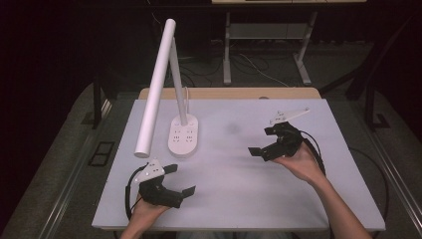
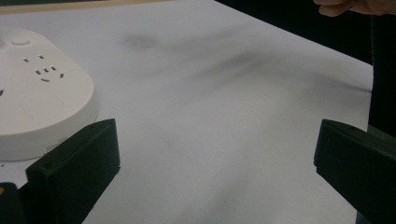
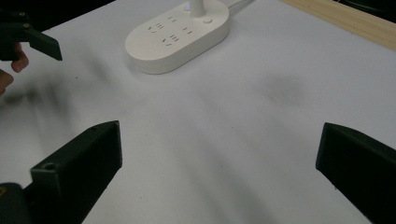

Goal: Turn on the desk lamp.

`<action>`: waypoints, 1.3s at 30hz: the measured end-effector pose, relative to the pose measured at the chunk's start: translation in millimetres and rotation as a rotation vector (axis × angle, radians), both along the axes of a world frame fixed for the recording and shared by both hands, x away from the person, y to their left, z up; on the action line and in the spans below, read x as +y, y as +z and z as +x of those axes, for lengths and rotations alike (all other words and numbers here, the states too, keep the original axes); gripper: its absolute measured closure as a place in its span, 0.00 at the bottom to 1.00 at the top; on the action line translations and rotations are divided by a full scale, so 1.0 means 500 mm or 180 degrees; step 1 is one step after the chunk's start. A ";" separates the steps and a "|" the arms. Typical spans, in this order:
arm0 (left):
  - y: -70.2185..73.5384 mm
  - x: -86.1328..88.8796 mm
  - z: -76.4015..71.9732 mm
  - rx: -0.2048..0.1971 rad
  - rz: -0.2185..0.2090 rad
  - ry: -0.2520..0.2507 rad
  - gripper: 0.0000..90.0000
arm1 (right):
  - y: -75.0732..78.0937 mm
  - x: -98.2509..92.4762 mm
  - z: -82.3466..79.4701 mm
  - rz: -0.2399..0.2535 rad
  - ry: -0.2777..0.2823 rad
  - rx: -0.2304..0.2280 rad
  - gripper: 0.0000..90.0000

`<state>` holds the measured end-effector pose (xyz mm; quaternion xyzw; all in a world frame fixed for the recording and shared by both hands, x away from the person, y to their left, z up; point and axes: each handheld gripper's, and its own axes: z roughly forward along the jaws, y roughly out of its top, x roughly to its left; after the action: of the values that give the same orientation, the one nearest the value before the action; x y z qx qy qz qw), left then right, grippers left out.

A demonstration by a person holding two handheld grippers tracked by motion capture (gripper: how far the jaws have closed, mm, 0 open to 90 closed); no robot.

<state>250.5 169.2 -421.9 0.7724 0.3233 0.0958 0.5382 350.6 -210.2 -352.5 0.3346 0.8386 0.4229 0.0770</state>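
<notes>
The white desk lamp [image 1: 169, 89] is standing at the far left of the bench [image 1: 239, 199], its oval socket base [image 1: 183, 137] flat on the surface and its long tube head slanting out toward the near left. The left claw [image 1: 181, 180] is hovering just near of the base, jaws spread wide and holding nothing; the right claw [image 1: 259, 142] is hanging well to the right of it, equally wide and empty.

The main risk I am judging: the head is overhanging the left claw's side, so a reach for the base could knock the tube and tip or swing the lamp. The base's smooth, rounded shell could also be slipping out of a pinch.

The bench top is looking pale, matte and faintly smudged with grey. Around it the room is lying dark, with cables and metal frame legs [image 1: 227, 50] on the floor beyond.
</notes>
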 end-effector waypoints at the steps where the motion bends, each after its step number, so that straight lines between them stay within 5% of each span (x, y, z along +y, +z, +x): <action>1: 0.000 0.000 0.000 0.0003 -0.0004 0.0002 0.00 | 0.000 0.003 0.004 0.0000 0.0012 -0.0007 0.00; 39: 0.001 0.002 -0.003 0.0018 -0.0037 -0.0016 0.00 | 0.040 0.161 0.134 -0.0172 0.0178 0.0090 0.00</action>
<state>249.2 170.2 -421.6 0.7703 0.3234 0.0905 0.5420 417.8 -129.5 -332.7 0.3147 0.8598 0.3973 0.0623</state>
